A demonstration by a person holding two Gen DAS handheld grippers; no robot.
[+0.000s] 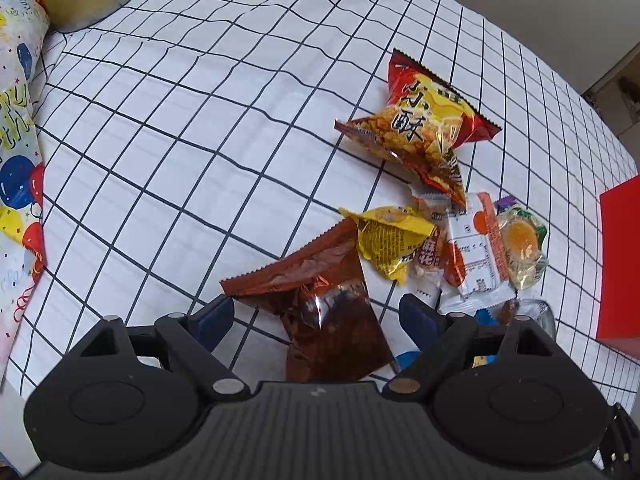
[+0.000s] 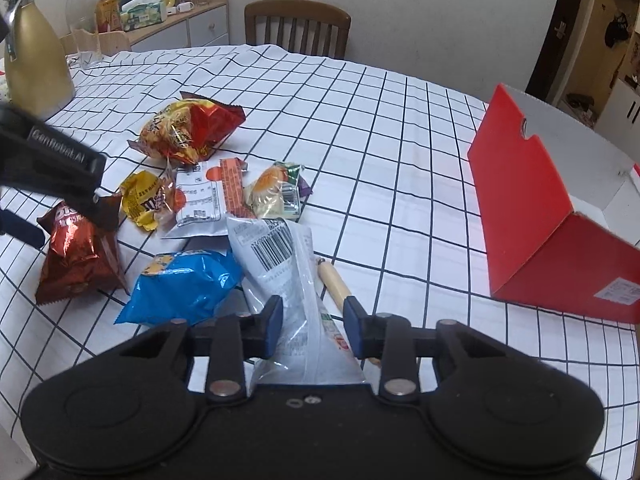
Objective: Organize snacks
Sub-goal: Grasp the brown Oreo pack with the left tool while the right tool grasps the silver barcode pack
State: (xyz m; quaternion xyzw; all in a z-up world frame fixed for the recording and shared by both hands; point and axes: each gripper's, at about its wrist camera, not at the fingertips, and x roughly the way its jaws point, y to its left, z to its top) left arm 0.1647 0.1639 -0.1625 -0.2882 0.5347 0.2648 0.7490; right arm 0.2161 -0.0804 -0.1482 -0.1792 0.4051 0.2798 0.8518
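Grip status first: I have the left gripper (image 1: 316, 320) with its blue-padded fingers spread wide on either side of the crinkled brown foil snack bag (image 1: 320, 304), not yet pinching it. The right gripper (image 2: 313, 326) is likewise spread, straddling the clear-and-white plastic pouch with the barcode (image 2: 280, 264), pads apart from the film on both sides.

Location: the snacks lie in a loose pile on the white cloth with the black grid (image 2: 400, 160), left of the open red cardboard box (image 2: 560, 256), which stands well apart at the right and which I judge to be the destination.

Procedure, as I judge it:
1. Lower each gripper until the pads bracket a thick part of the pack, not only the crimped edge.
2. Close gently; foil and film slip and crush easily.
3. Lift straight up, since the pouch touches the blue foil bag (image 2: 184, 284) and seems to overlap a light wooden handle (image 2: 334, 282).
4. Carry to the box one arm at a time to avoid crossing.

Limits of view:
- The near ends of both gripped-at packs are hidden behind the gripper bodies.
- The red box is cut off at the right edge; its contents cannot be seen.
- What the wooden handle belongs to is hidden.
- The small packets under the red-and-yellow crisp bag (image 2: 188, 128) overlap; their count is unclear.
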